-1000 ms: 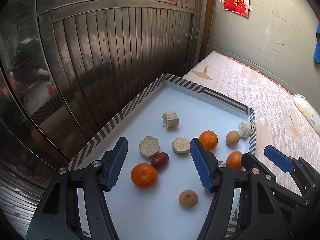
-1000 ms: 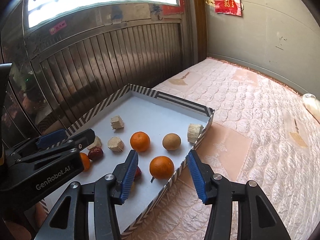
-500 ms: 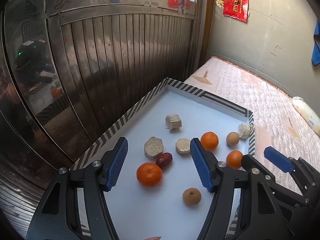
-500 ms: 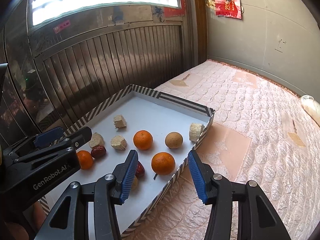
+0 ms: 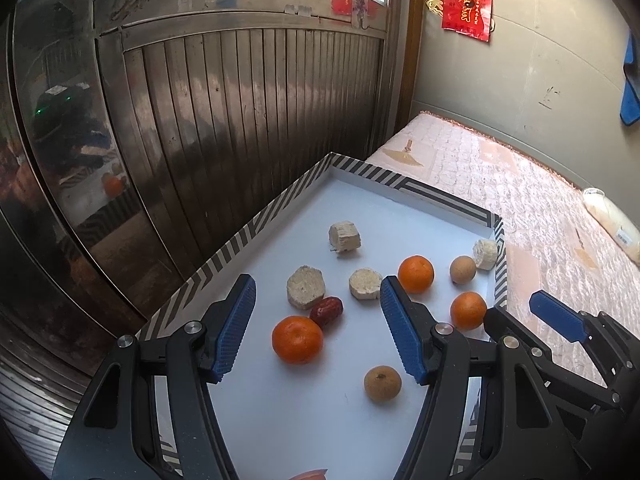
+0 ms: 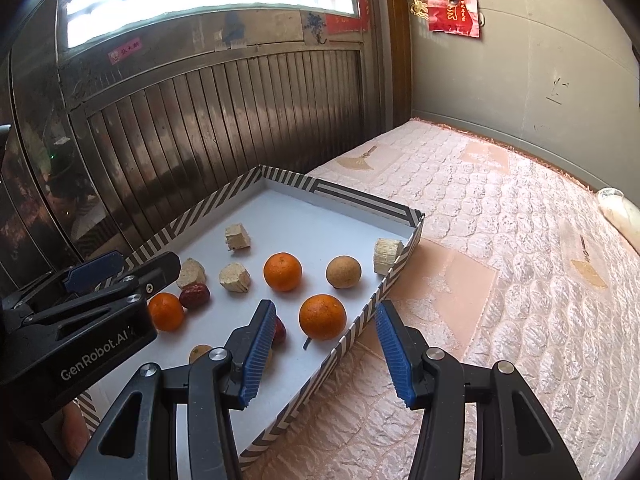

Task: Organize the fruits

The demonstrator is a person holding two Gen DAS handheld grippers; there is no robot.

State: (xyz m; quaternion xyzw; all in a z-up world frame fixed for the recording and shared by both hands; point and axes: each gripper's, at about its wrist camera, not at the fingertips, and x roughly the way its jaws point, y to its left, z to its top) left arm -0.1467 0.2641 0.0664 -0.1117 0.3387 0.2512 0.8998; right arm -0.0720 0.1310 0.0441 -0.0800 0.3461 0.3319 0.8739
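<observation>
A: Why are the fruits strewn about the tray (image 5: pixel 436 196) like that?

B: My guess is they lie loose, unsorted: three oranges, with the nearest orange (image 5: pixel 297 339) touching a red date (image 5: pixel 327 311), pale cut chunks beyond it and a brown round fruit (image 5: pixel 382 384) nearer the camera.

A: And the left hand-held gripper (image 5: pixel 318 330)?

B: Spread wide and empty, hovering above the tray; the nearest orange sits between its fingers in view.

A: The right hand-held gripper (image 6: pixel 325 354)?

B: Also released, holding nothing, straddling the tray's bed-side wall, with another orange (image 6: pixel 322 317) just beyond it.
</observation>
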